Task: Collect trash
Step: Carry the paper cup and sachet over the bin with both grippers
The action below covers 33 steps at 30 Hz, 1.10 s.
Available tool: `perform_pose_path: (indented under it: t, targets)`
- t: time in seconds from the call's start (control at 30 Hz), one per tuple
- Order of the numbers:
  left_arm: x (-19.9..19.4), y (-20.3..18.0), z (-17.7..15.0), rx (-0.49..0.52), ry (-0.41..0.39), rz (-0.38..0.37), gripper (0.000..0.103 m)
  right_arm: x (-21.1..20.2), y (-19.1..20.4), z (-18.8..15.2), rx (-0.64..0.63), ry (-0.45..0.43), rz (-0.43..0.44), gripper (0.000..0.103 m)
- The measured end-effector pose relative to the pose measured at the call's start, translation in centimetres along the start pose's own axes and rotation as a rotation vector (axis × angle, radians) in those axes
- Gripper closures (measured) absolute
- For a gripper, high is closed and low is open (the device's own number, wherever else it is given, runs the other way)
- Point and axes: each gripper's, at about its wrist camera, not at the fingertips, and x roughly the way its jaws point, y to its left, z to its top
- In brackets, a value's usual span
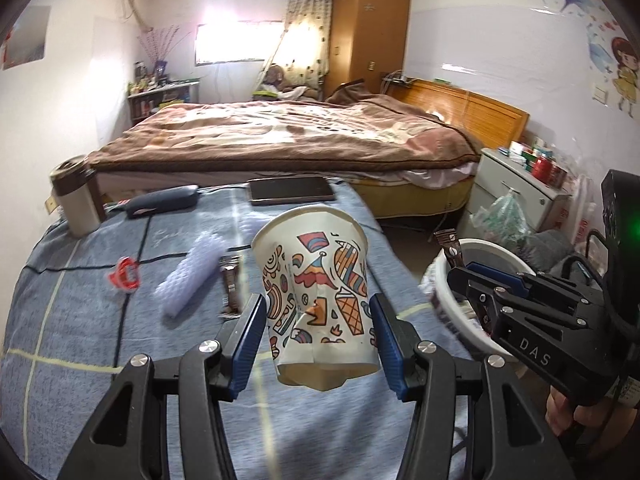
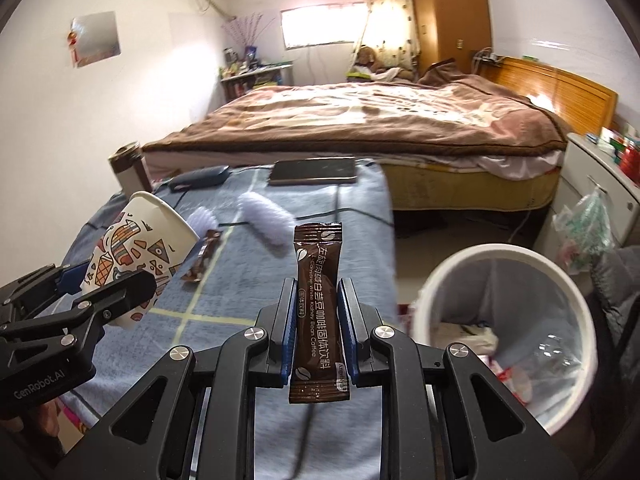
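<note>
**Paper cup and brown sachet, both lifted over the blue blanket**

White paper cup [image 1: 316, 292] with bright ice-cream and kite doodles is sitting between my left gripper's [image 1: 318, 340] blue pads, dented at the base, mouth tipped away from me. I'm clamping it above the blue checked blanket [image 1: 80, 380]. My right gripper [image 2: 318, 328] is pinching a glossy brown coffee sachet [image 2: 319, 312] upright, white lettering down its length, just left of the white bin [image 2: 508, 320], which is holding wrappers and clear plastic. On the blanket a second brown sachet [image 2: 202, 258], a white foam sleeve [image 2: 266, 216] and a red-white scrap [image 1: 125, 276] are lying loose.
</note>
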Motion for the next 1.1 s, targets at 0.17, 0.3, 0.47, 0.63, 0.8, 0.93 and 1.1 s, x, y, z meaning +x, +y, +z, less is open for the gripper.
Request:
perform_pose_path:
  t: [0.17,0.3,0.47,0.63,0.8,0.93,1.1]
  targets:
    - [0.6,-2.9,0.5,0.04,-0.006,-0.04,0.048,-0.8,-2.6,-0.3,0.036,-0.008,-0.04,0.08]
    - [1.4,-5.5,0.9,0.071,-0.004,-0.077,0.048,-1.3,-4.3,-0.7,0.063,-0.012,-0.073,0.08]
    - [2.4,-8.4,1.4,0.109,0.007,-0.123,0.047,-1.9,-6.8,-0.8,0.098,-0.018,-0.115,0.08]
    - [3.3,-11.2,1.7,0.14,0.012,-0.167,0.047,-2.5,-8.9,-1.0,0.125,-0.018,-0.16,0.08]
    - [4.6,-13.5,1.9,0.157,0.032,-0.199,0.047,-2.7,-10.8,-1.5,0.149,-0.009,-0.193,0.08]
    - [5.6,-15.1,1.8,0.16,0.053,-0.22,0.047,-2.5,-11.6,-2.0,0.156,0.009,-0.209,0.08]
    - [6.8,-16.9,1.4,0.178,0.08,-0.229,0.047,-2.2,-12.7,-2.5,0.164,0.038,-0.216,0.08]
